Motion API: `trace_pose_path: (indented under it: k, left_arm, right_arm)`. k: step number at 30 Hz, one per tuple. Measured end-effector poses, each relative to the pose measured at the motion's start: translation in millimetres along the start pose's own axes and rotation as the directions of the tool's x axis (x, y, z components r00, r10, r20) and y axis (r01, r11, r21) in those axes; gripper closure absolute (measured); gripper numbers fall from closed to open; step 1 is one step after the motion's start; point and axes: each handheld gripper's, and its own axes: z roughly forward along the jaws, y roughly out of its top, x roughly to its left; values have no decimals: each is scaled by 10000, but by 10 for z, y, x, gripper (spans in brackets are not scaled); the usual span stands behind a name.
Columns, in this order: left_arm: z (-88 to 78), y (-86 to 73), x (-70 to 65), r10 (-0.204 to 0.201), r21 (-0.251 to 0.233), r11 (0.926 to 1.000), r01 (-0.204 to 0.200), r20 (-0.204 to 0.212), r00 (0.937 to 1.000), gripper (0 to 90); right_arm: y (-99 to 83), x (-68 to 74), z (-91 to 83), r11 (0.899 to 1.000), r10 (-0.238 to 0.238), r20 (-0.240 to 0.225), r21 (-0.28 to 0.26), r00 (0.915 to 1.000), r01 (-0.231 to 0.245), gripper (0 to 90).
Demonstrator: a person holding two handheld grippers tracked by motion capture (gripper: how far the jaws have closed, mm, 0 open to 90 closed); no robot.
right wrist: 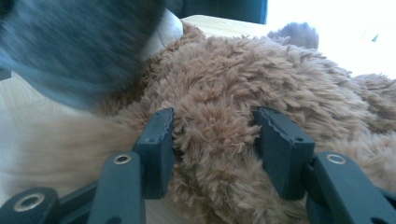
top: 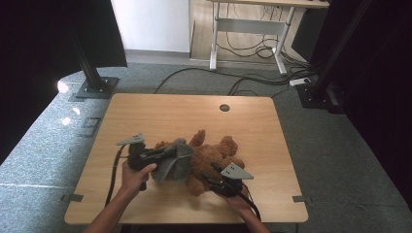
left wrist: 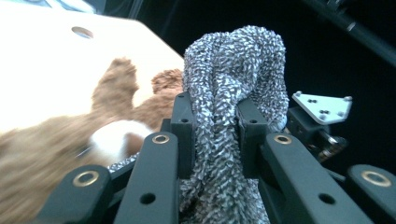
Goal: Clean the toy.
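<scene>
A brown teddy bear (top: 214, 158) lies on the wooden table (top: 160, 111), a little front of centre. A grey knitted cloth (top: 177, 160) hangs over the bear's left side. My left gripper (top: 170, 153) is shut on a bunched fold of that cloth (left wrist: 233, 70) and holds it raised above the bear (left wrist: 56, 140). At the bear's near right side, my right gripper (top: 209, 178) has both pads pressed into the brown fur (right wrist: 243, 79). The grey cloth (right wrist: 79, 46) shows as a blur at the upper left of the right gripper view.
A round hole (top: 224, 108) sits near the table's far edge. Black stand bases (top: 97, 87) rest on the floor at the far left and far right. Cables (top: 252, 82) trail across the carpet behind, under a white-legged desk (top: 248, 26).
</scene>
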Motion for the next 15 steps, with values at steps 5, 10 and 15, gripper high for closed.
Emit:
trace_pose_path:
  k: [5, 10, 15]
  left_arm:
    - [468, -75, -28, 97, 1504, 9886, -30, -433, 9990, 732]
    - [399, -209, 51, 201, 1482, 9889, -91, -735, 9971, 737]
    - [218, -274, 110, 140, 1178, 9930, -73, -569, 9983, 739]
  right_arm:
    - [-2, 13, -2, 10000, 30, 125, 49, 9999, -31, 484]
    - [-17, 36, 0, 9993, -314, 397, 211, 9987, 306, 498]
    - [-22, 72, 15, 9984, -514, 639, 245, 9966, 500, 501]
